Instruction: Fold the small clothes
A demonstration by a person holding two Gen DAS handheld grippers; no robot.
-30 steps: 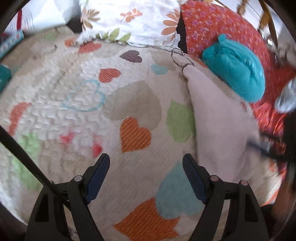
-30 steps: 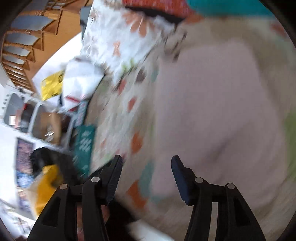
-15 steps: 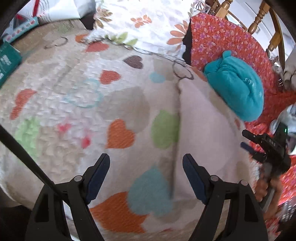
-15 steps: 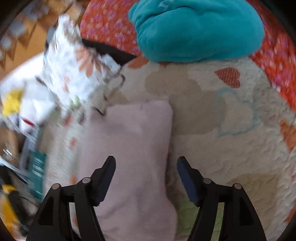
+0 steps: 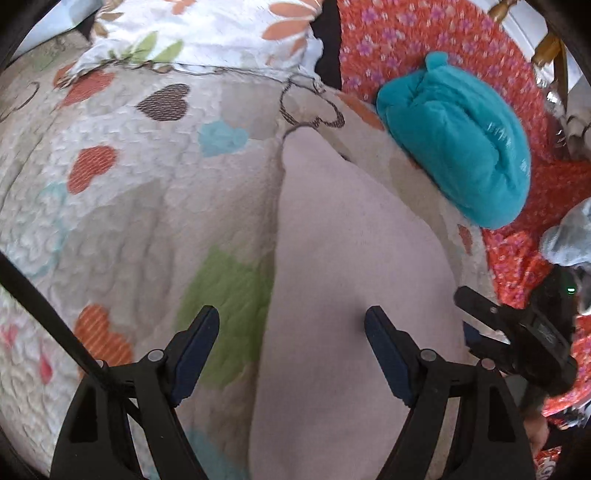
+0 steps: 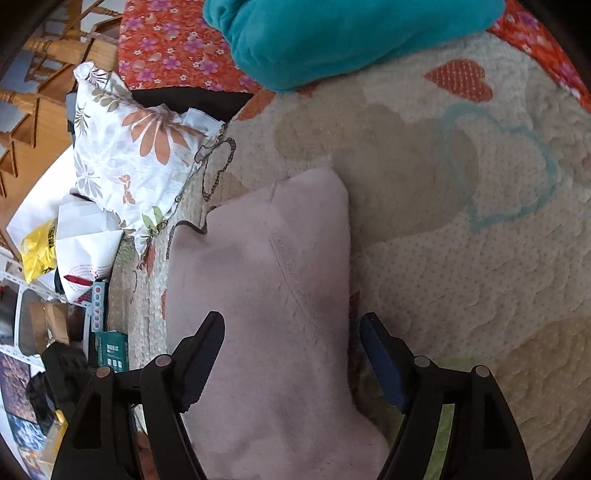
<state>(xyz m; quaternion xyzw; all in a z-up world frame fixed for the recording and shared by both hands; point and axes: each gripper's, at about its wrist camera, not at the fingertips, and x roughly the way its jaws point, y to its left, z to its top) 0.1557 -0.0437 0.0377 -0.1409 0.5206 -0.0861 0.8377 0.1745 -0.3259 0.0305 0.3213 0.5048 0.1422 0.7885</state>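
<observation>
A pale pink garment [image 5: 343, 280] lies folded in a long strip on the heart-patterned quilt [image 5: 122, 206]. My left gripper [image 5: 291, 343] hovers open above its left edge, nothing between the fingers. In the same view the right gripper [image 5: 476, 325] shows at the garment's right side. In the right wrist view the pink garment [image 6: 266, 280] runs under my right gripper [image 6: 291, 350], whose jaws are opening and stand apart over the cloth without pressing it. A folded teal garment [image 5: 458, 147] rests beyond the pink one, also visible as the teal garment [image 6: 332, 33].
A floral white pillow [image 6: 140, 155] lies at the quilt's far edge beside a red flowered cover [image 5: 424, 48]. A grey cloth [image 5: 569, 240] sits at the right. Boxes, bags and papers [image 6: 59, 258] crowd the floor beside the bed. Wooden chair rails [image 6: 40, 66] stand behind.
My left gripper has slid right, from over bare quilt to over the pink garment's edge. The right gripper's jaws have widened and it has swung round to sit over the garment.
</observation>
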